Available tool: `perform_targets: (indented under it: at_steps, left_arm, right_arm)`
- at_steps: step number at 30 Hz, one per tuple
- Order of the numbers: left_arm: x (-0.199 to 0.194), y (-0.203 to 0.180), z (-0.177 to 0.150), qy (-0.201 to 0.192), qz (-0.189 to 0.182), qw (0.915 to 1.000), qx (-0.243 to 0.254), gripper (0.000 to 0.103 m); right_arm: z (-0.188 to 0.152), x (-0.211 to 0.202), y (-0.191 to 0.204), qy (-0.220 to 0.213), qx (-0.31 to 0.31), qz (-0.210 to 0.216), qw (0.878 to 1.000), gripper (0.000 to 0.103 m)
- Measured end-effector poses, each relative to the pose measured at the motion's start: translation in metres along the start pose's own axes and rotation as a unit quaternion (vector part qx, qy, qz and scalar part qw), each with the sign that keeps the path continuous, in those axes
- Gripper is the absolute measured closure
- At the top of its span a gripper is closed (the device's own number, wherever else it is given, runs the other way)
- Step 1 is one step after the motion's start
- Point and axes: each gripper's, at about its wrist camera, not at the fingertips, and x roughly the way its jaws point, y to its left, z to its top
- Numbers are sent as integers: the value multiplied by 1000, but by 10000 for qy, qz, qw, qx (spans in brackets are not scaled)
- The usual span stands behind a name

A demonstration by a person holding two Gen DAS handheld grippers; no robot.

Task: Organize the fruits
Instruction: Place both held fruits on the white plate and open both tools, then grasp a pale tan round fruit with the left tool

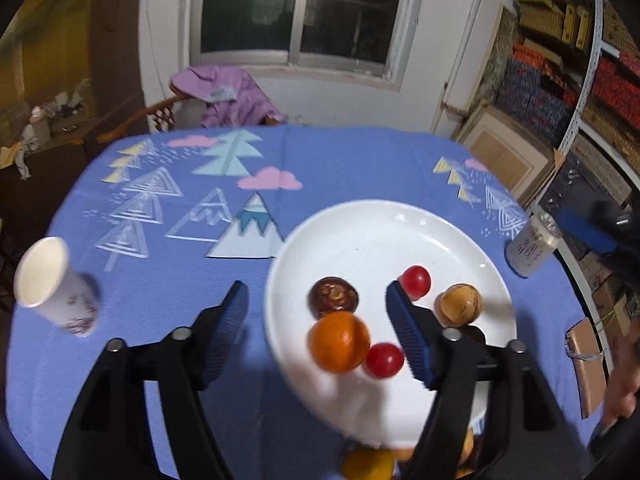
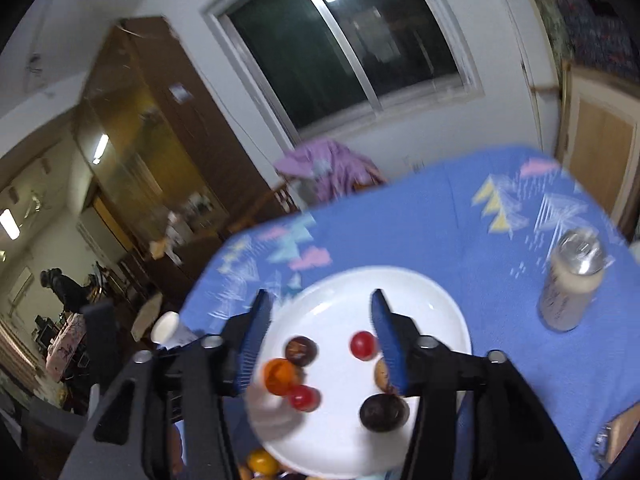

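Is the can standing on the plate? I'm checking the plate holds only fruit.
No. The can stands on the blue tablecloth, apart from the white plate and beyond its rim.

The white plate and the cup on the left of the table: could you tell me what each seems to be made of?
The white plate looks like glazed ceramic, perhaps melamine: smooth, glossy, with small bright highlights near its rim. The cup looks like matte paper: thin rolled lip, dull white inside, a printed pattern on its wall.
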Motion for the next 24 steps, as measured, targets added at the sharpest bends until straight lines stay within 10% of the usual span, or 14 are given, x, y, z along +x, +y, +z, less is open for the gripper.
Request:
perform_targets:
  at_steps: [8, 13, 24]
  left_arm:
    - [-70, 26, -86, -97, 217, 9997, -34, 24]
    - [-72, 18, -141, 43, 471, 9984, 299, 24]
    - [-59, 1, -156, 282, 333, 9964, 731, 18]
  right_arm:
    - [-68, -88, 9, -589, -199, 137, 9980, 25]
    - [-113, -77, -37, -141, 316, -315, 9989, 25]
    - [-118, -58, -67, 328, 1142, -155, 9928, 24]
